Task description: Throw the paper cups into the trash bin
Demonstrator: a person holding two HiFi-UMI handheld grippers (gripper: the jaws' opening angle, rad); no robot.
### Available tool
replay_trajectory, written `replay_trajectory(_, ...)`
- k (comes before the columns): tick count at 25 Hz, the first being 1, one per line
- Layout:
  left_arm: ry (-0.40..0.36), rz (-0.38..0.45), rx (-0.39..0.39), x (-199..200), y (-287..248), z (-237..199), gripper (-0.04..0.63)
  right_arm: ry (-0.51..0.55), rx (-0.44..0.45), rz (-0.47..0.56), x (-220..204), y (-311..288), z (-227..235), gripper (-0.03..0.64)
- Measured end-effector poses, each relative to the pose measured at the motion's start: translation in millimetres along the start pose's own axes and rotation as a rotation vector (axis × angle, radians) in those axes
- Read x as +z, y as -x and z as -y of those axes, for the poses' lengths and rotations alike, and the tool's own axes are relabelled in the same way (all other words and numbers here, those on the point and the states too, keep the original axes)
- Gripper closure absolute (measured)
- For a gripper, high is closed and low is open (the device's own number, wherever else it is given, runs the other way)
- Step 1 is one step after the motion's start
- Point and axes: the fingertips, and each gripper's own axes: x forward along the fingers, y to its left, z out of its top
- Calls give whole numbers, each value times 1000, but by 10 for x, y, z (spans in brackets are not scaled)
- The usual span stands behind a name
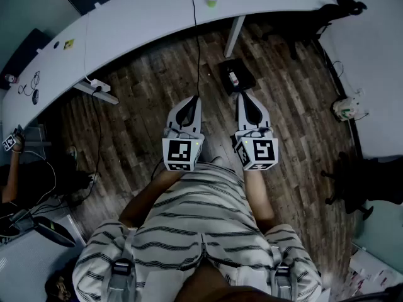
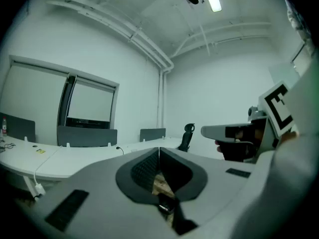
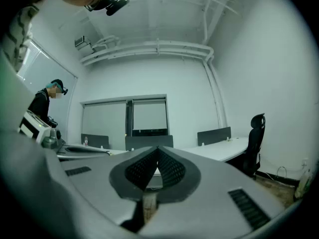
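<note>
Paper cup [image 1: 211, 0] stands on the white desk [image 1: 145, 17] at top centre, well ahead of both grippers. Left gripper [image 1: 194, 100] and right gripper [image 1: 245, 97], jaws pressed together and holding nothing, point toward it, the left marginally nearer.

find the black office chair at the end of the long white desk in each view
Head view: the chair is at the top right, just past the end of the white desk.
Left gripper view: the chair is small and just right of centre, at the far end of the white desk.
Right gripper view: the chair is larger, at the right, beside the white desk.
Shared landmark: the white desk.
</note>
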Motion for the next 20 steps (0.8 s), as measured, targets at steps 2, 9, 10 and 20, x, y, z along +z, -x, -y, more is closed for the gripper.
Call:
replay_trajectory(2,0,1,5,11,-13,28,571,-1,5,1,8,15,27,607)
replay_trajectory(9,-7,-1,10,19,-74,156,571,-11,44,4,21,43,98,607)
replay_trajectory(10,-8,0,11,22,-81,185,571,-14,53,4,19,49,104,607)
replay_trajectory(20,-9,-5,48,-28,-160,534,571,9,112,-3,-4,222,318,609)
